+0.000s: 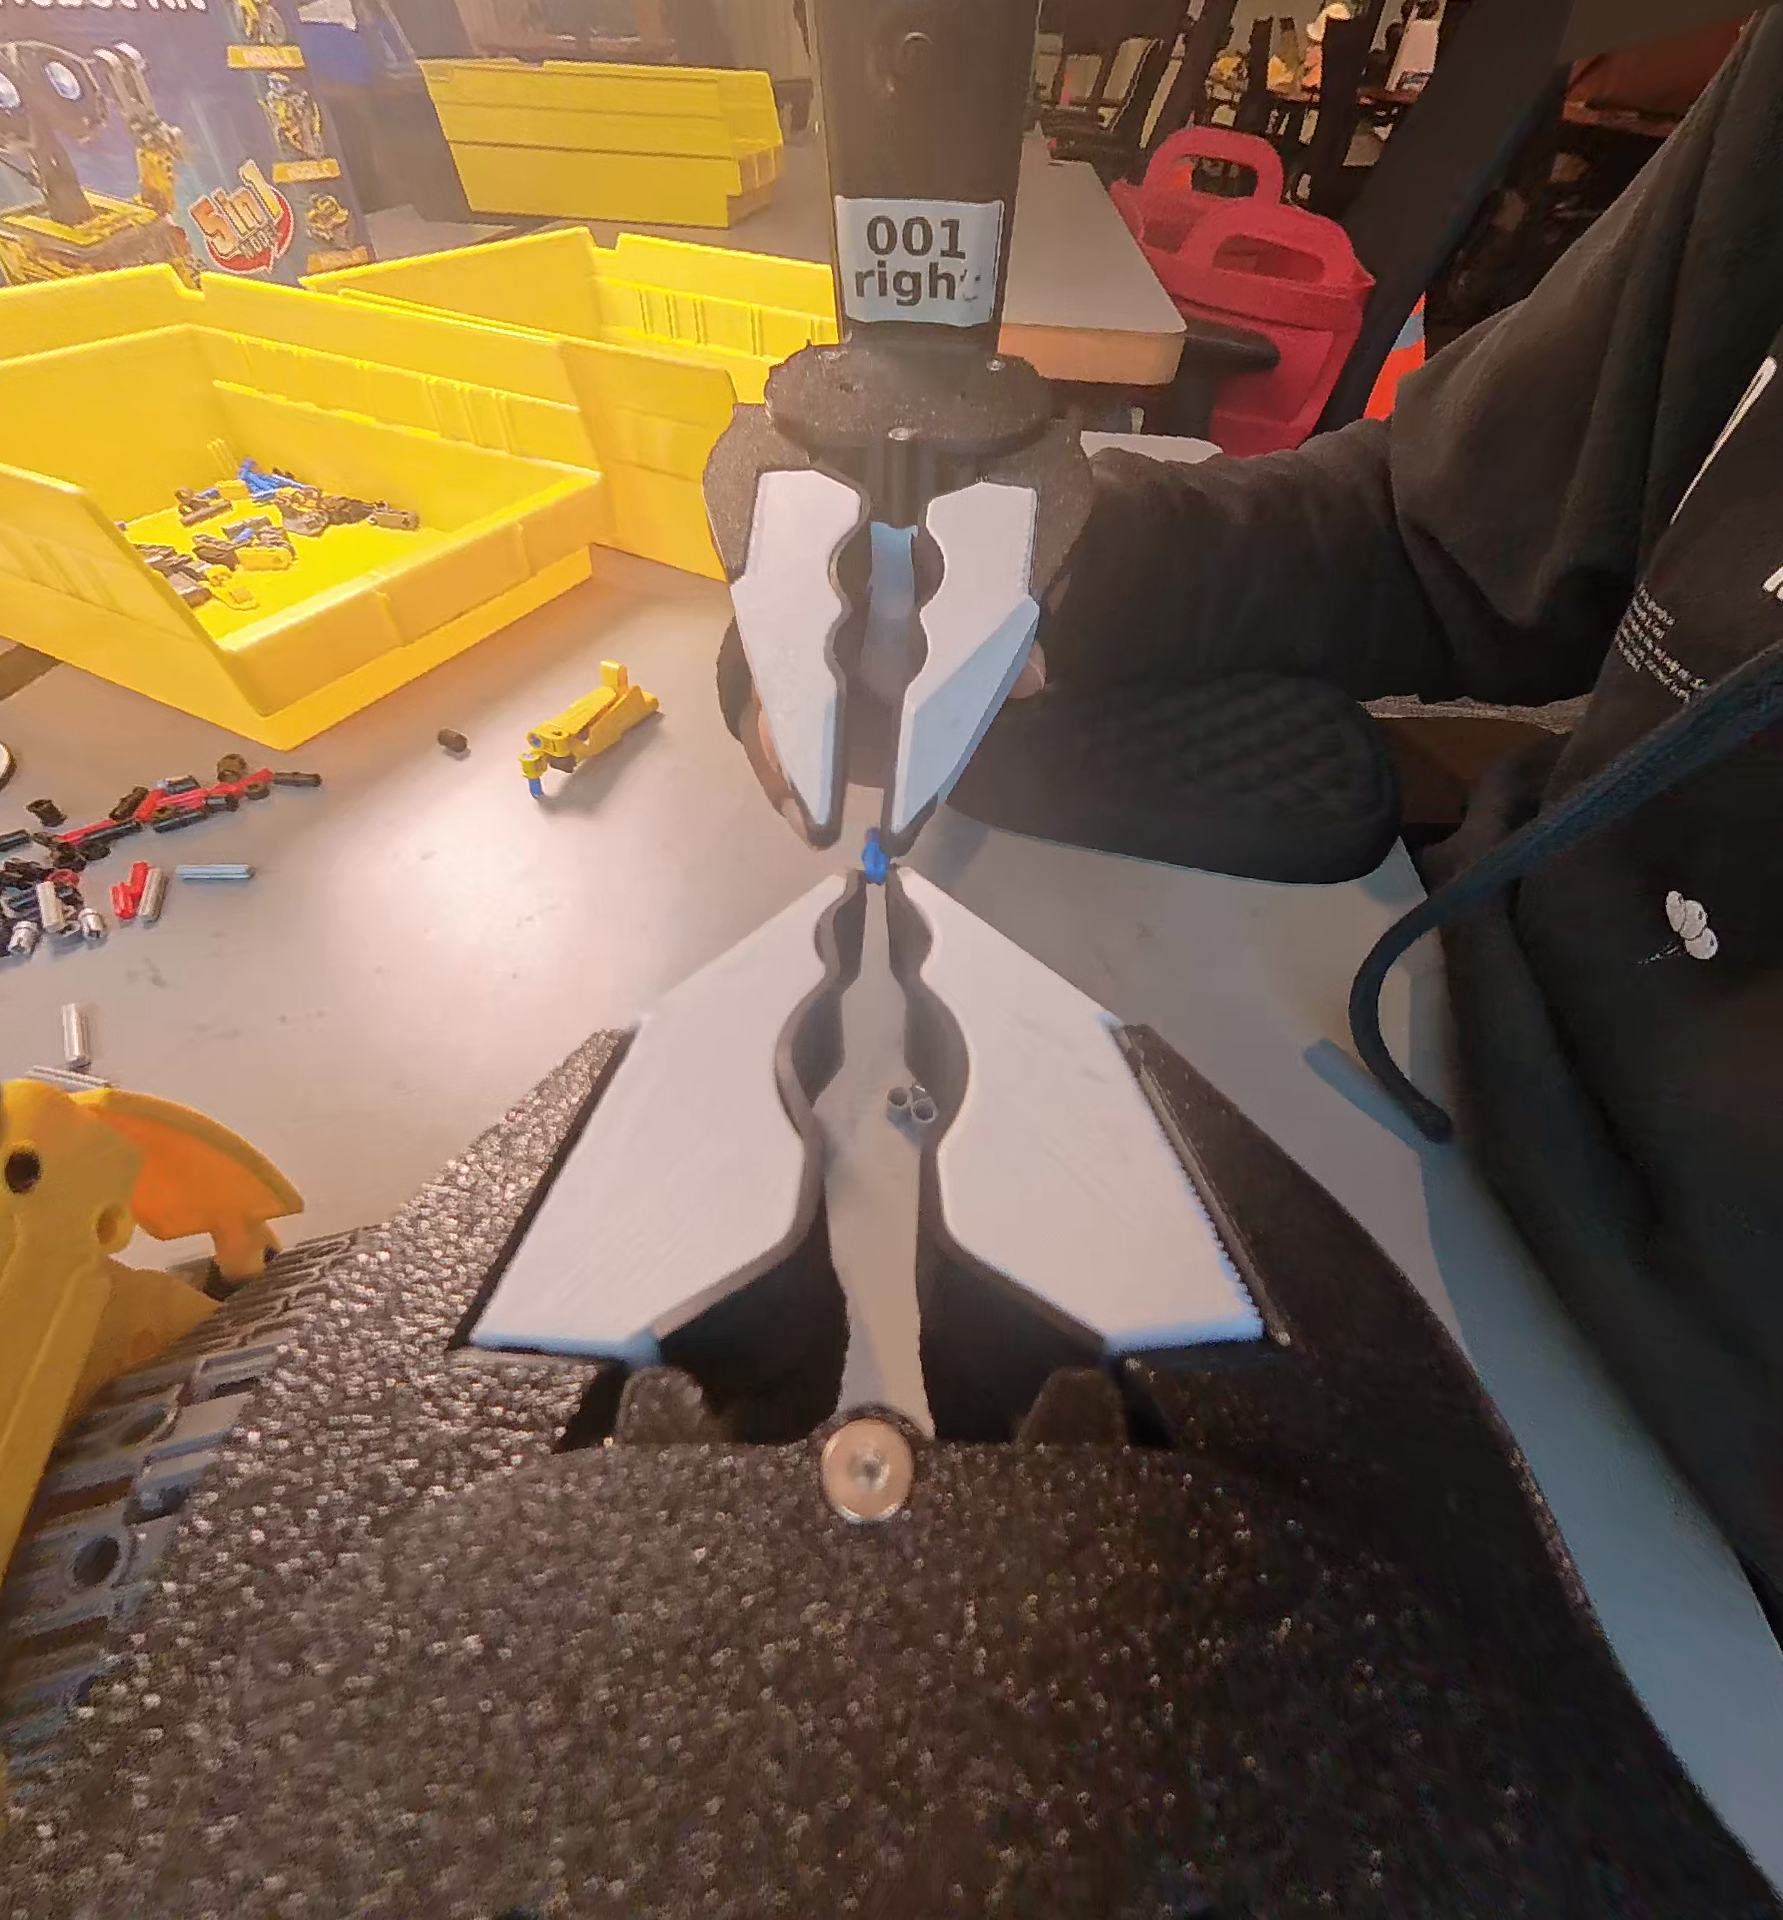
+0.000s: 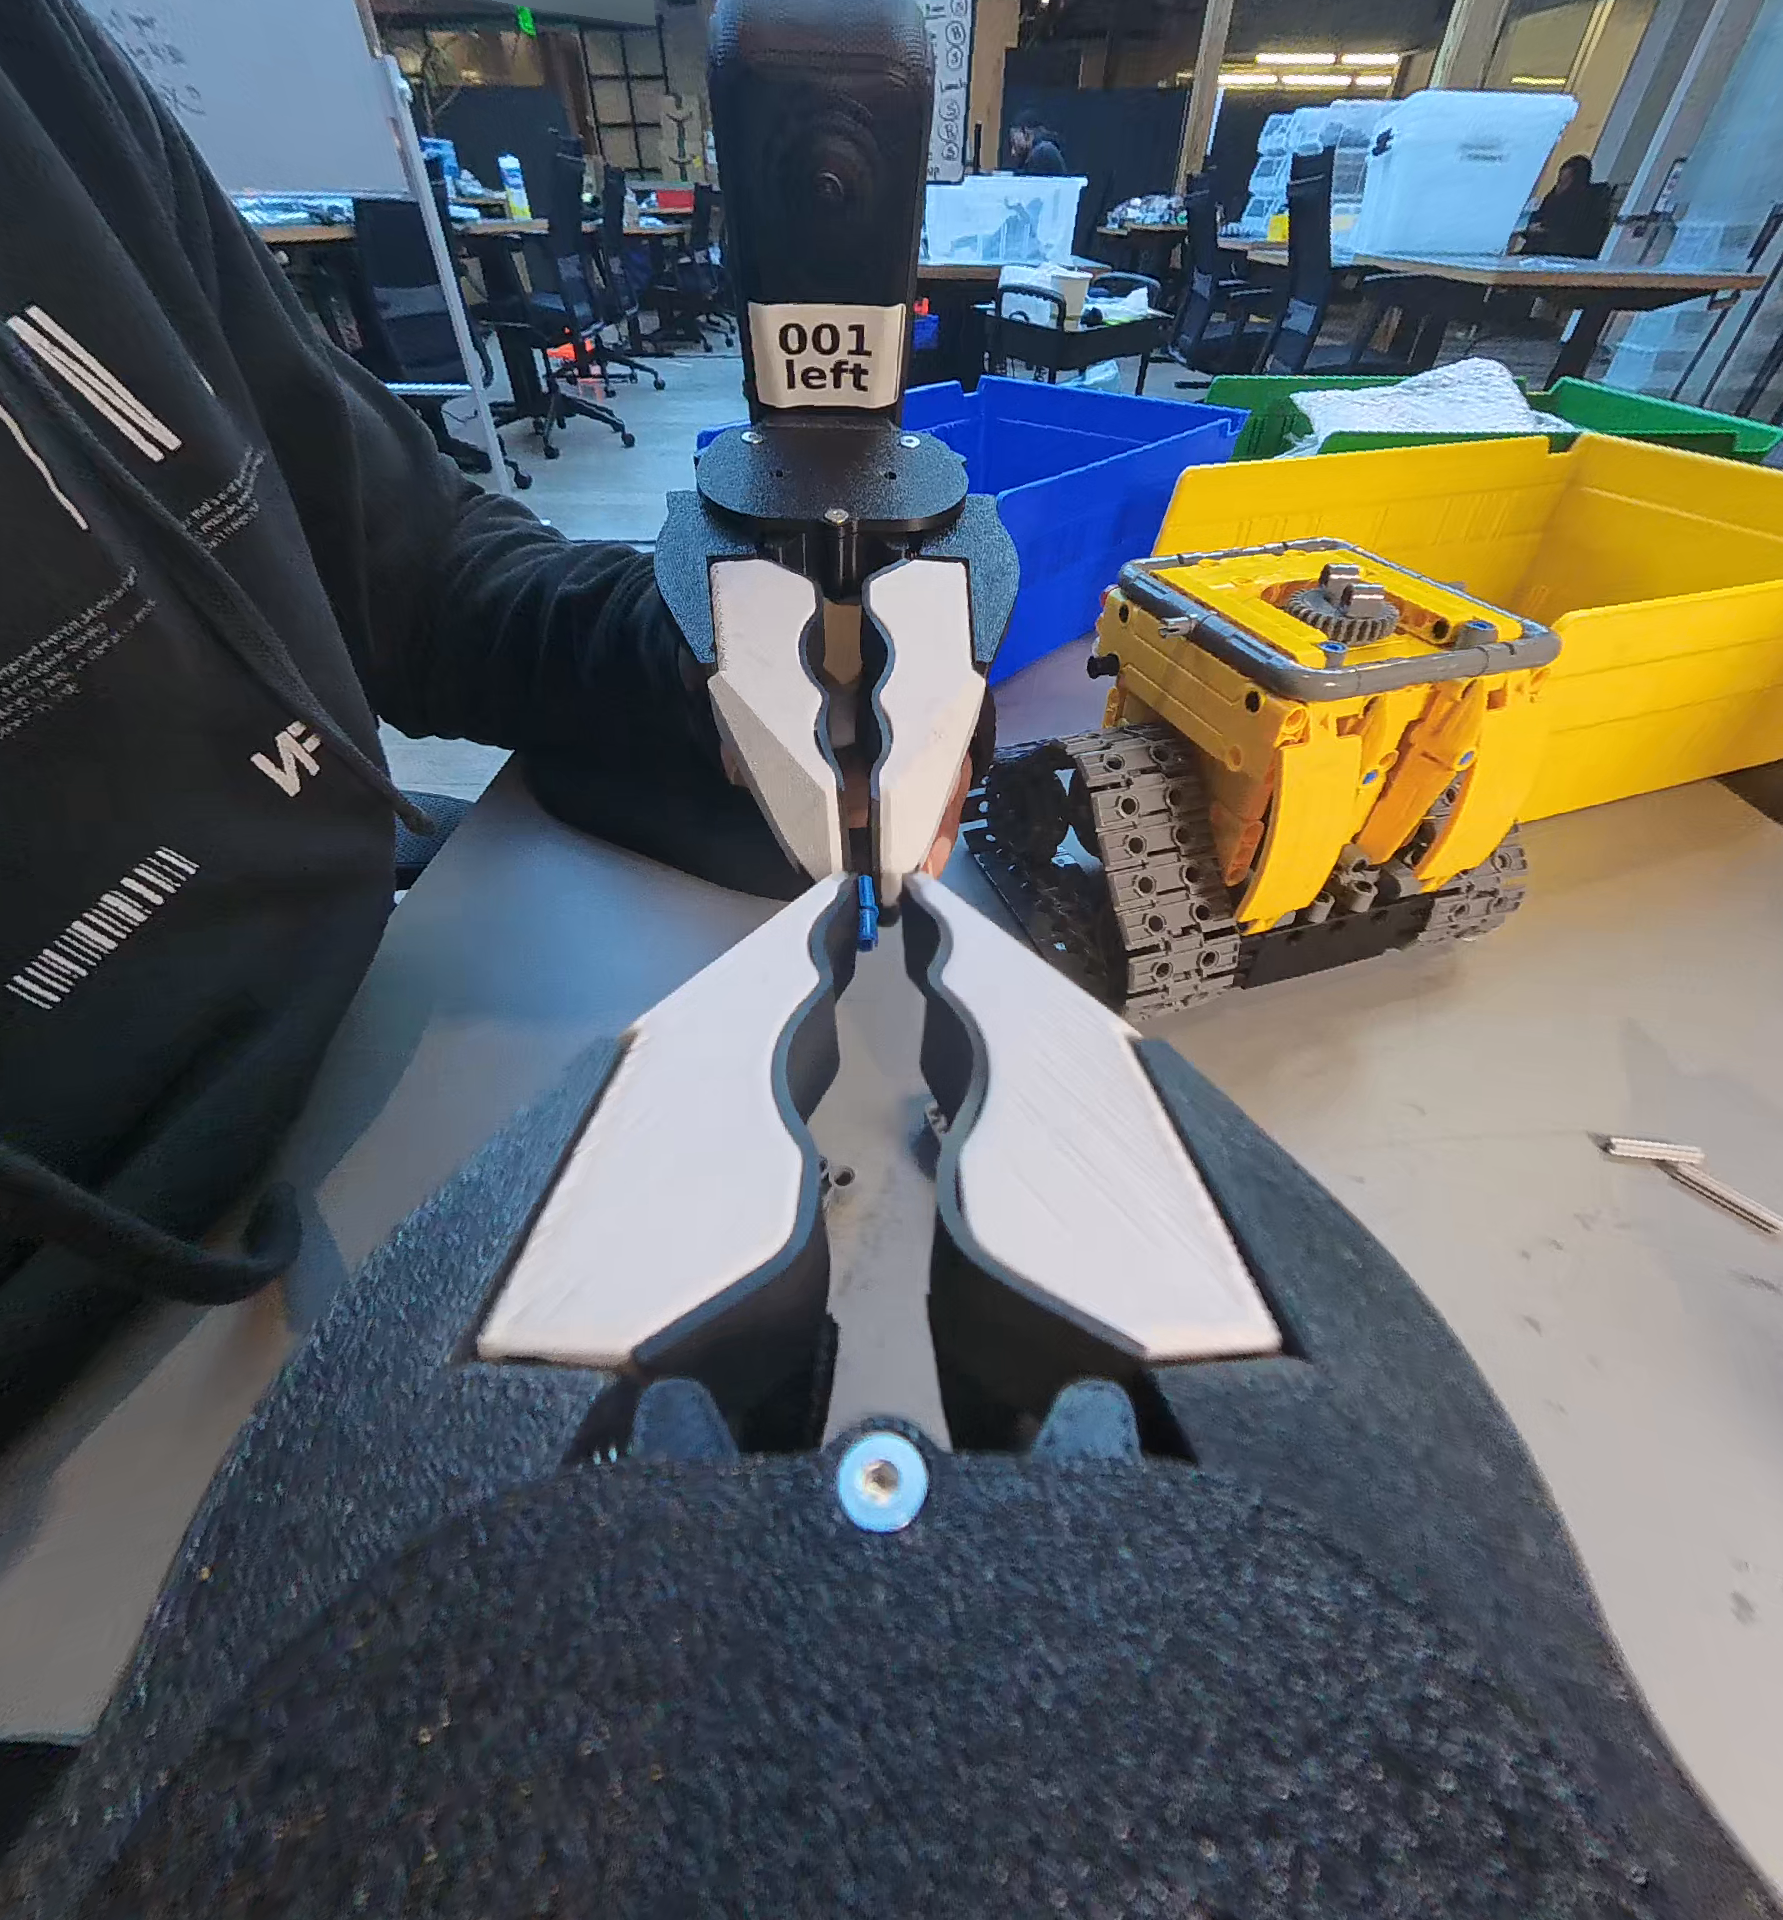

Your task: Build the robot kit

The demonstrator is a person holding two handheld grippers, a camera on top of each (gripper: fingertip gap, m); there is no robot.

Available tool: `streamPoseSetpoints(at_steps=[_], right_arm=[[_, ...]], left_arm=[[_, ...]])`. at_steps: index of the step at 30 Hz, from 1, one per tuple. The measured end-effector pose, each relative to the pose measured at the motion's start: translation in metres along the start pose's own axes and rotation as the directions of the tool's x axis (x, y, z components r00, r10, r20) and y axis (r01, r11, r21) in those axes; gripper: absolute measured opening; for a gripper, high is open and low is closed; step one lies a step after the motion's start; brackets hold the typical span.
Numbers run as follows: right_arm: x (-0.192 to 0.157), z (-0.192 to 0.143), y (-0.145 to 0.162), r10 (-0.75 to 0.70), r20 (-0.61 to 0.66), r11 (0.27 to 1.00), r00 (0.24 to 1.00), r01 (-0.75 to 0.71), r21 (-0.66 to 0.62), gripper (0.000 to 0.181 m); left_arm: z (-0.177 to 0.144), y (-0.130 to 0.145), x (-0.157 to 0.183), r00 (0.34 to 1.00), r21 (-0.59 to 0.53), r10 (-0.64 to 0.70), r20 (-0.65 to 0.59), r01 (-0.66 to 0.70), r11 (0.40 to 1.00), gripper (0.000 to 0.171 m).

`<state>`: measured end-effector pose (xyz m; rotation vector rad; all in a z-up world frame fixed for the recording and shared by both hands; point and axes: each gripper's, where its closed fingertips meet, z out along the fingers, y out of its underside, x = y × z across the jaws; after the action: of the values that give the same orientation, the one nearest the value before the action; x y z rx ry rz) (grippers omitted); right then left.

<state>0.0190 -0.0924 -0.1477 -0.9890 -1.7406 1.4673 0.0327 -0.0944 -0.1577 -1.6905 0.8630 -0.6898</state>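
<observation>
Left tool [image 1: 871, 883] and right tool [image 2: 876, 899] meet tip to tip above the bench [image 2: 1489, 1299], both clenched on one blue pin [image 2: 866, 914] at 12 o'clock; keep tips aligned, grip steady.

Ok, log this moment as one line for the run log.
left claw: shut on blue pin | right claw: shut on same pin, tip to tip | above grey table | tracked yellow model beside

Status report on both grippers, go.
Left gripper and right gripper tip to tip above table. Blue pin pinched between them. Nothing in the way.
</observation>
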Motion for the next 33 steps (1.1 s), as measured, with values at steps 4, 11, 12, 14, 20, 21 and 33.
streamPoseSetpoints(at_steps=[4,11,12,14,20,21,33], right_arm=[[-0.0048,0.0014,0.0013,-0.012,0.021,1.0,1.0,0.012,-0.008,0.003],[-0.0053,0.0009,0.001,-0.009,0.026,1.0,1.0,0.01,-0.007,0.0],[-0.0052,0.0009,0.0011,-0.009,0.025,1.0,1.0,0.009,-0.008,0.0],[-0.0048,0.0008,0.0011,-0.01,0.022,1.0,1.0,0.01,-0.008,0.001],[-0.0067,0.0022,0.0023,-0.02,0.027,1.0,0.999,0.02,-0.016,0.0],[-0.0068,0.0022,0.0025,-0.017,0.03,1.0,0.999,0.017,-0.016,0.0],[-0.0048,0.0005,0.0021,0.007,0.032,1.0,0.999,-0.007,-0.007,0.002]], left_arm=[[0.0006,0.0008,0.0003,1.0,-0.003,0.001,-0.001,-0.001,1.0,0.002],[0.0006,0.0012,0.0006,1.0,-0.004,-0.002,-0.005,0.002,1.0,0.002],[0.0007,0.0013,0.0004,1.0,-0.005,-0.002,-0.004,0.002,1.0,0.002],[0.0008,0.0014,0.0006,1.0,-0.005,-0.001,-0.004,0.001,1.0,0.002],[0.0021,0.0033,0.0014,1.0,-0.017,0.002,-0.007,-0.002,1.0,0.002],[0.0022,0.0036,0.0015,1.0,-0.018,0.001,-0.008,-0.001,1.0,0.002],[0.0016,0.0031,0.0013,1.0,-0.013,-0.007,-0.012,0.007,1.0,0.002]])
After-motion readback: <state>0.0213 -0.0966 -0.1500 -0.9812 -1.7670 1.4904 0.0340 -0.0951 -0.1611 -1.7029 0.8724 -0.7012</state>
